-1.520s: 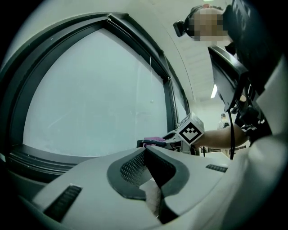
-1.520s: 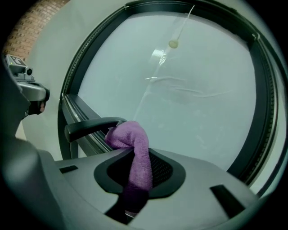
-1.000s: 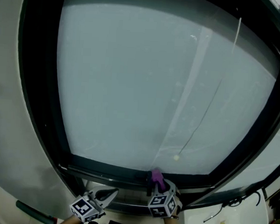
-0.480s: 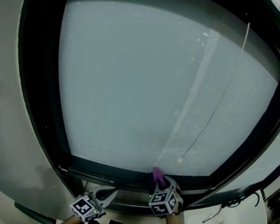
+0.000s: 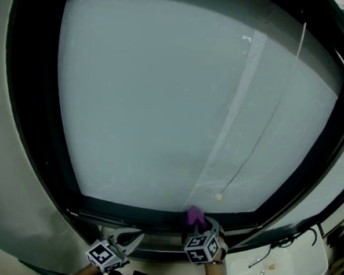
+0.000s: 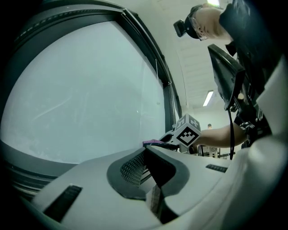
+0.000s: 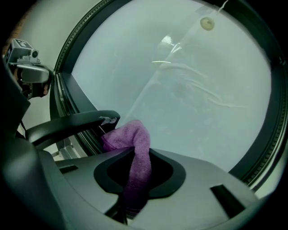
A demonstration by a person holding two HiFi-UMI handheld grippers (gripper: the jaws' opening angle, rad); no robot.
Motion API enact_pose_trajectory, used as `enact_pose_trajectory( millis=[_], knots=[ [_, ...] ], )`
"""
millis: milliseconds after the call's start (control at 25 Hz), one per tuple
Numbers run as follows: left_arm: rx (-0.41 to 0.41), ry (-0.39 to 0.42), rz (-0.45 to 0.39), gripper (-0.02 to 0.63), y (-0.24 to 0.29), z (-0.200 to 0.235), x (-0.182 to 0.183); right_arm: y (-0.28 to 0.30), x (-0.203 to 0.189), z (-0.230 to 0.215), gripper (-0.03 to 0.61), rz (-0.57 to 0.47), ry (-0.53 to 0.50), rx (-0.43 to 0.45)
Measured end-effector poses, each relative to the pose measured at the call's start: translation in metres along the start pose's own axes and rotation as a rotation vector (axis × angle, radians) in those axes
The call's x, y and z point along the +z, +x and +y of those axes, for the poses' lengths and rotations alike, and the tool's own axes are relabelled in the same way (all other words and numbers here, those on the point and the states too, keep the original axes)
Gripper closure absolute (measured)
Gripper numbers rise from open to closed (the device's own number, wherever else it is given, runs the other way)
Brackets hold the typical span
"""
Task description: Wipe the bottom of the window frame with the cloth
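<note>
The window's dark bottom frame point(image 5: 138, 212) runs across the low part of the head view under a large frosted pane. A purple cloth point(image 5: 194, 215) is pressed against that frame near its middle, with my right gripper point(image 5: 202, 227) shut on it. In the right gripper view the cloth point(image 7: 135, 146) hangs folded between the jaws of the right gripper point(image 7: 137, 175), and the frame point(image 7: 78, 99) lies just beyond it. My left gripper point(image 5: 132, 238) hovers below the frame to the left, shut and holding nothing. The left gripper view shows the left gripper point(image 6: 150, 167) and the cloth point(image 6: 153, 142) further ahead.
A thin blind cord ending in a small bead point(image 5: 218, 195) hangs in front of the glass just above the cloth. A white ledge with a dark cable point(image 5: 282, 242) lies at the lower right. A grey wall point(image 5: 7, 170) borders the window on the left.
The head view has shifted slightly. The right gripper with the cloth has edged a little to the right along the bottom frame. The left gripper has stayed put.
</note>
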State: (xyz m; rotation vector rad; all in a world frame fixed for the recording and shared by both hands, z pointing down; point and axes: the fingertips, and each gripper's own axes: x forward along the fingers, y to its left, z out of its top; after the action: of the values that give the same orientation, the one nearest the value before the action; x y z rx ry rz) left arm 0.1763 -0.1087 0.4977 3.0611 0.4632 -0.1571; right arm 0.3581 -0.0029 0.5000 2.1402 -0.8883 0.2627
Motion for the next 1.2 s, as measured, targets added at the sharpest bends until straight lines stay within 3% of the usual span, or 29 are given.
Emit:
enact_pose_trajectory(
  millis=[440,1200],
  knots=[
    [-0.103,0.011,0.009,0.609,0.018,0.002,0.007,-0.003,-0.018,-0.009,0.494,0.049,0.092,-0.06],
    [-0.154,0.019,-0.019,0.609,0.079,-0.03,0.016,-0.001,-0.052,-0.047,0.494,0.062,0.109,-0.053]
  ],
)
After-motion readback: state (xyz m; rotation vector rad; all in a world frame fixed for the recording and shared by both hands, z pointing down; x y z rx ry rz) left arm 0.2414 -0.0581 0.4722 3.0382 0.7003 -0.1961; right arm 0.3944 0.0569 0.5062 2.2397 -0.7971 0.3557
